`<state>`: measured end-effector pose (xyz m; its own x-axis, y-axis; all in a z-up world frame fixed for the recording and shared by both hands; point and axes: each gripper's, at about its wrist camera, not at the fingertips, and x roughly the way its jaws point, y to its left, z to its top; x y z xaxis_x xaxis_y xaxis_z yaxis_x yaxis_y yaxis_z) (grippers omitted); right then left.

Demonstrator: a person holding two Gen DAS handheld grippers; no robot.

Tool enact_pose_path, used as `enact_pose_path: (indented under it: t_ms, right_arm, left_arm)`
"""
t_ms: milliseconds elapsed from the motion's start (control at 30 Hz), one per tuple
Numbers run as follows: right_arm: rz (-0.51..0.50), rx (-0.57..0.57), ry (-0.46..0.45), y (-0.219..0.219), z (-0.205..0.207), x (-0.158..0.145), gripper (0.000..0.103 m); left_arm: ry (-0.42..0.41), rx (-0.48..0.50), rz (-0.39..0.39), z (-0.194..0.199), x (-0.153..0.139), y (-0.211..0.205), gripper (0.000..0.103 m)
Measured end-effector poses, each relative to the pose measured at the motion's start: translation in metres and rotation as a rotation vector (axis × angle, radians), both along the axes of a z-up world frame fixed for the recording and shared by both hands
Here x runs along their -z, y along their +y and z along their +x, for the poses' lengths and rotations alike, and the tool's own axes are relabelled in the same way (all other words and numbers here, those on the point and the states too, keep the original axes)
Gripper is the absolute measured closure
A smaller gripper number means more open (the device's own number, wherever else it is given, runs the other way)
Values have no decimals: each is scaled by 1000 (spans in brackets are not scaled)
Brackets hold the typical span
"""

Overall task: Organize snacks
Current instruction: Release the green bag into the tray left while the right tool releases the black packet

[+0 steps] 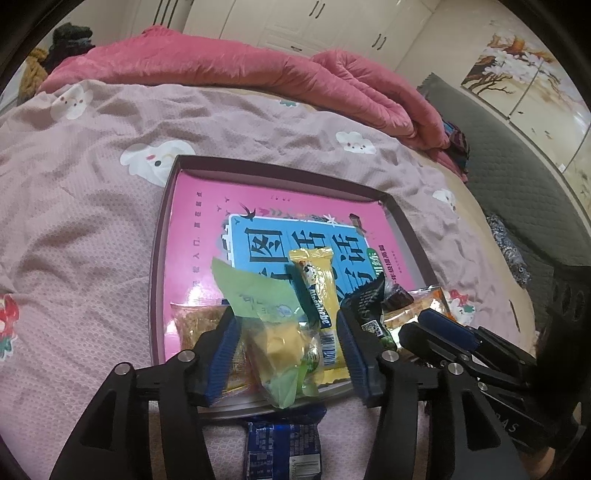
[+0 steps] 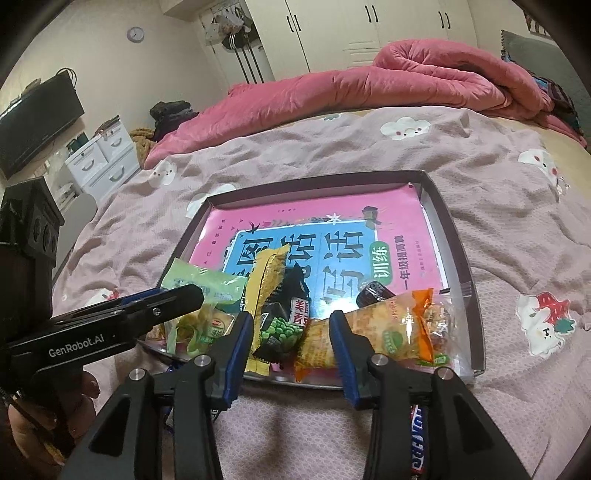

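A shallow box [image 1: 162,258] with a dark rim lies on a bed [image 1: 74,206] covered by a pale pink sheet with cartoon prints, and a pink book [image 1: 207,206] with a blue panel lines its floor. The snacks sit bunched along the near edge of the box.

In the left wrist view the left gripper [image 1: 288,332] hangs over that edge with its jaws apart. A green packet [image 1: 273,332] holding something yellow lies between the blue pads without either pad pressing on it (released, not gripped). A yellow bar [image 1: 317,288] leans beside it, a black packet [image 1: 365,306] lies just right of that, and a clear bag of golden crisps [image 1: 192,321] sits at the left finger. A blue wrapper [image 1: 284,450] lies on the sheet outside the box, below the gripper.

In the right wrist view the right gripper [image 2: 291,332] also stands parted. The black packet of green peas and the end of an orange-trimmed bag [image 2: 391,325] lie past its tips; neither finger clamps them. A chocolate bar [image 2: 417,443] lies on the sheet under the right finger. A hand [image 2: 40,417] holds the left gripper at the view's left edge.

A rumpled pink quilt [image 2: 351,88] lies across the far side of the bed, before white wardrobes [image 2: 332,29].
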<state>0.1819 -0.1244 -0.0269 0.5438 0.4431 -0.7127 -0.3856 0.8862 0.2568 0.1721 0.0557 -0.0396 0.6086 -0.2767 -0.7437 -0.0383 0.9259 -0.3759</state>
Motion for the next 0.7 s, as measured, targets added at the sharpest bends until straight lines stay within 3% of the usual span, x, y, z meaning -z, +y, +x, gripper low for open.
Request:
enact_pose_path:
  t_ms: [700]
  right_arm:
    - [34,49,-32,-23,-10,-13,50]
  left_arm:
    - [-64,-15,25,-16,-29,2,29]
